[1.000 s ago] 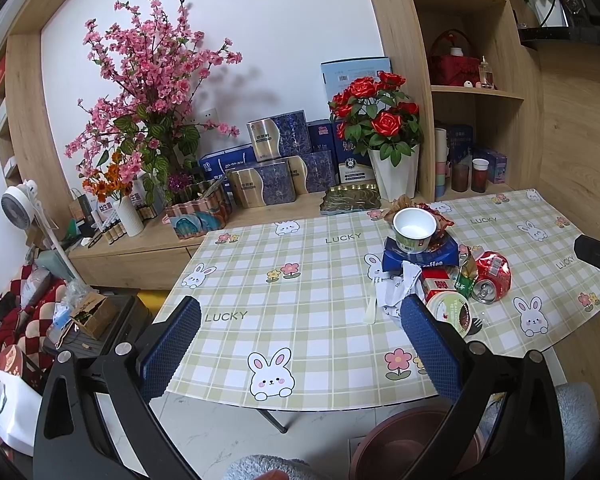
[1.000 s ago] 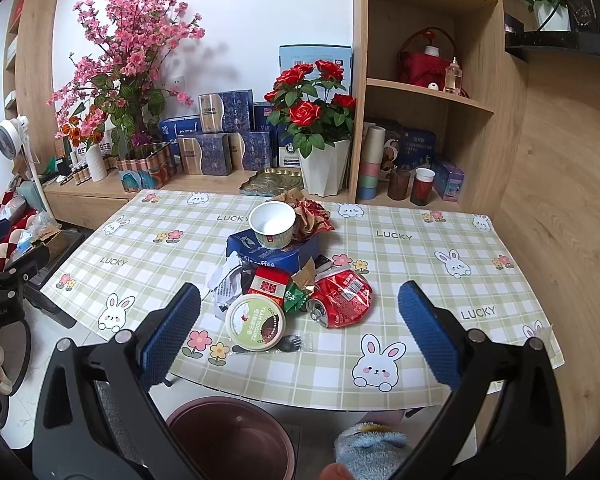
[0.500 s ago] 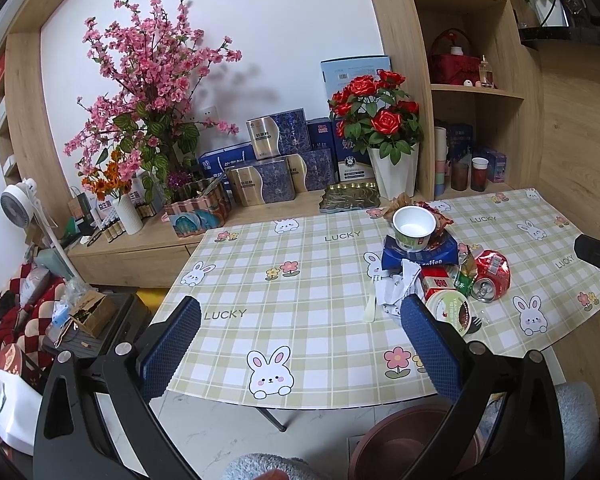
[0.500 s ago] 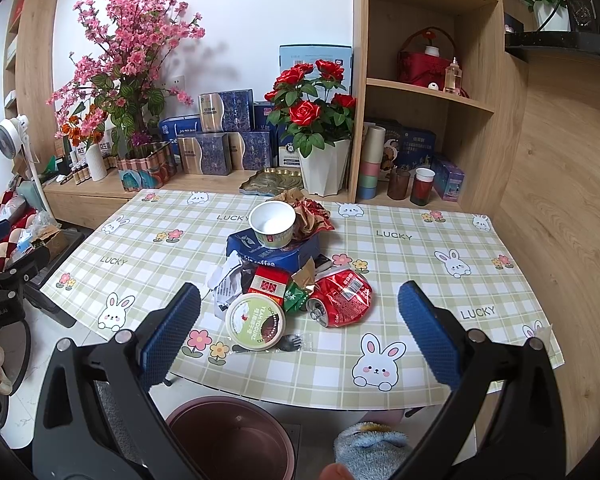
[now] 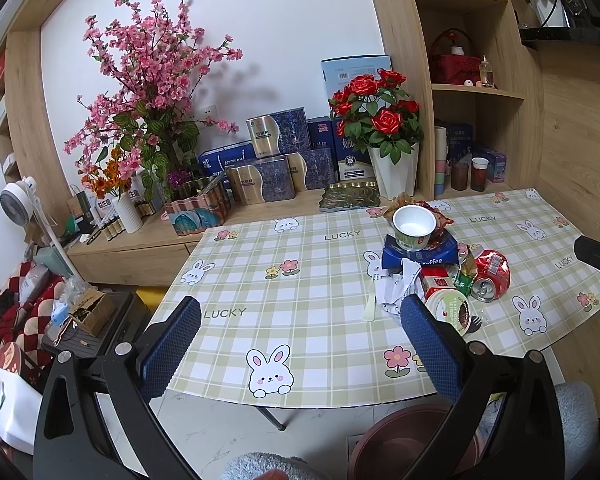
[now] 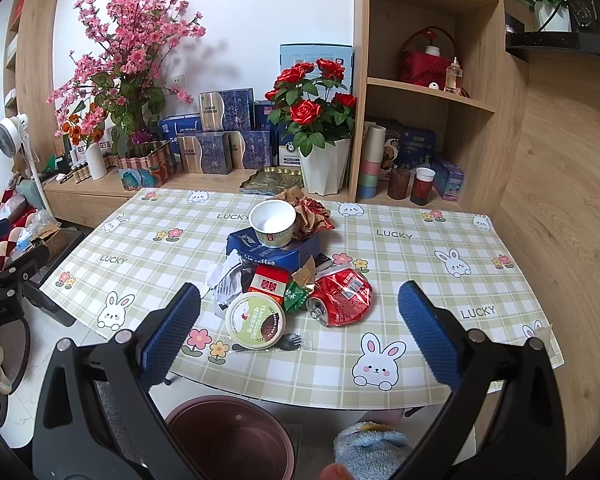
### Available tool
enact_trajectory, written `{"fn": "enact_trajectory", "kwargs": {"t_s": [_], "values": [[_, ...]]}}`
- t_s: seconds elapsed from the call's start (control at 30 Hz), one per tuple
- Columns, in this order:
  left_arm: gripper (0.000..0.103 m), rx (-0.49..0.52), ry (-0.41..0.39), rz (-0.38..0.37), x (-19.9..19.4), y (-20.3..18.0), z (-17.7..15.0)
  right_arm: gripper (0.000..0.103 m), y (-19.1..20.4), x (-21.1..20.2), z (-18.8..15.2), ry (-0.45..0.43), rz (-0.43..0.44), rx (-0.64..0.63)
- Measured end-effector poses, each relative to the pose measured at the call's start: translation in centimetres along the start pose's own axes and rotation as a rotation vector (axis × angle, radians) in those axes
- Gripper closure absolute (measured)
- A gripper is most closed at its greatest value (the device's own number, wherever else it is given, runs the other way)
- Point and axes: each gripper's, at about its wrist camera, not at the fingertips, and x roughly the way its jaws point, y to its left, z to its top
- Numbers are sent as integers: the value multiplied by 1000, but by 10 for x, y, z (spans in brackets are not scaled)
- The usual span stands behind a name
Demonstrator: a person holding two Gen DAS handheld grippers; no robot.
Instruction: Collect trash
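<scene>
Left gripper [image 5: 300,344]: held above the near edge of the table, its blue-padded fingers [image 5: 171,346] spread wide apart with nothing between them
Right gripper [image 6: 298,334]: held over the near edge, fingers [image 6: 428,338] likewise spread wide and empty; the trash pile is seen just beyond them
Table [image 6: 400,264]: covered by a green checked cloth printed with rabbits, flowers and the word LUCKY
Trash pile: gathered at the middle of the table, towards the right in the left wrist view
White paper bowl [image 6: 272,222]: set upright on a blue coffee box [image 6: 274,250], with crumpled red and gold wrappers [image 6: 312,214] just beside it on the right
Crushed red can [image 6: 342,300]: lying on its side near the front of the pile, opening turned to the near side
Yogurt lid [image 6: 256,322]: round, green and white, nearest the table edge, touching a black plastic spoon [image 6: 290,342]
Red carton [image 6: 268,280]: between the coffee box and the lid
Crumpled white paper [image 6: 226,280]: at the left of the pile
Brown bin [image 6: 230,436]: on the floor below the near edge of the table
</scene>
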Motion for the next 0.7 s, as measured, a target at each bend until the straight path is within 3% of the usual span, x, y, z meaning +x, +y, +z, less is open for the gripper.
{"fn": "enact_trajectory", "kwargs": {"t_s": [0.7], "values": [[5,5,16,-20,7,-3,-10,5,-1,10,-5,9,-6,6]]}}
